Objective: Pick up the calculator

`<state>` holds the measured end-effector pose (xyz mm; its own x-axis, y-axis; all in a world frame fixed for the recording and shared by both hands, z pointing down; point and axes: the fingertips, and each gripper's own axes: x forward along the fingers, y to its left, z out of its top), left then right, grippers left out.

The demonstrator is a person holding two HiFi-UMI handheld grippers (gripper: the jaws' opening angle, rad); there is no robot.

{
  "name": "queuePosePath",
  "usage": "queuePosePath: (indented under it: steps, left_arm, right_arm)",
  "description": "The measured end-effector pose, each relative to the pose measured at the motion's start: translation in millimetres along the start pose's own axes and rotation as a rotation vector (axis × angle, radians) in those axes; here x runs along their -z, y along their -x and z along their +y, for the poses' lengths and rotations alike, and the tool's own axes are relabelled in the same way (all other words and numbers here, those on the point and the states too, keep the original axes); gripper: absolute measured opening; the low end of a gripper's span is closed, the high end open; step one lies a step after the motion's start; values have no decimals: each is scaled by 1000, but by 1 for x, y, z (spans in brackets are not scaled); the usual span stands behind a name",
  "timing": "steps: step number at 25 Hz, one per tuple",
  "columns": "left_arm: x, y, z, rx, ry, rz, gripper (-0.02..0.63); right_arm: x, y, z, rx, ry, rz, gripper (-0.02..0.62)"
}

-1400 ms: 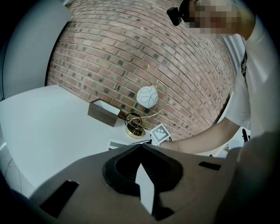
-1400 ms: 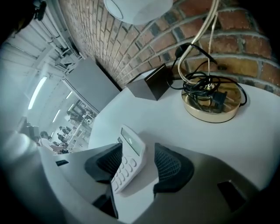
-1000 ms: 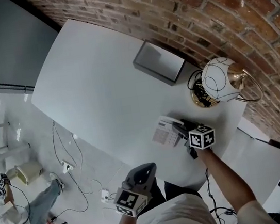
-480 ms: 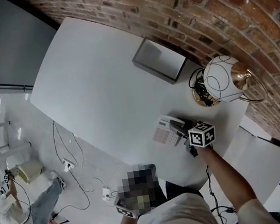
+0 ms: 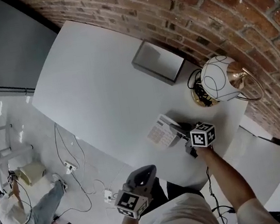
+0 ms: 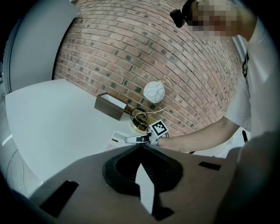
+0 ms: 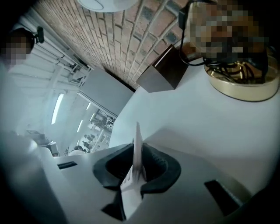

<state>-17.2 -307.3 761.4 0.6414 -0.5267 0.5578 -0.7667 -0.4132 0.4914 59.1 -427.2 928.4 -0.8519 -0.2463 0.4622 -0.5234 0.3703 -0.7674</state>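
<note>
White worktop (image 5: 100, 88) below brick wall. Grey box (image 5: 158, 61) and globe lamp (image 5: 220, 80) well beyond right hand-held gripper (image 5: 178, 128). Calculator (image 5: 159, 131) at that gripper's tip, edge-on between jaws. Jaws wide a second ago, now closing, pads on it. Calculator seems tipped up off worktop: grasp looks made, lift starting. Left hand-held gripper (image 5: 144, 171) pinched together, empty, low, short of worktop edge.

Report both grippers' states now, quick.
Left gripper: closed, holding nothing.
Right gripper: jaws closing on the calculator, whose edge sits between the pads.
</note>
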Motion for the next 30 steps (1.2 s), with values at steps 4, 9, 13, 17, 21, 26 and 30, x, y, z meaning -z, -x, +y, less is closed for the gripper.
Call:
queuePosePath:
  steps: [4, 9, 13, 17, 21, 26, 30]
  left_arm:
    - [1, 6, -1, -5, -4, -3, 14]
    - [0, 15, -2, -7, -2, -15, 14]
    - [-4, 22, -3, -6, -7, -29, 14]
    - [-9, 35, -4, -7, -18, -48, 14]
    - [-10, 55, -8, -9, -4, -70, 14]
    - [-15, 78, -7, -7, -10, -101, 14]
    - [-16, 98, -9, 2, -25, -114, 14]
  right_arm:
    - [2, 5, 2, -5, -46, -39, 72]
    - [-1, 13, 12, -8, -64, -68, 71]
    - [-6, 21, 27, -19, -71, -91, 71]
    - [-17, 35, 47, -20, -107, -135, 71]
    - [-17, 55, 66, -15, -125, -170, 71]
    - [-26, 79, 97, -1, -113, -214, 71]
    - [-26, 99, 124, 17, -123, -250, 72]
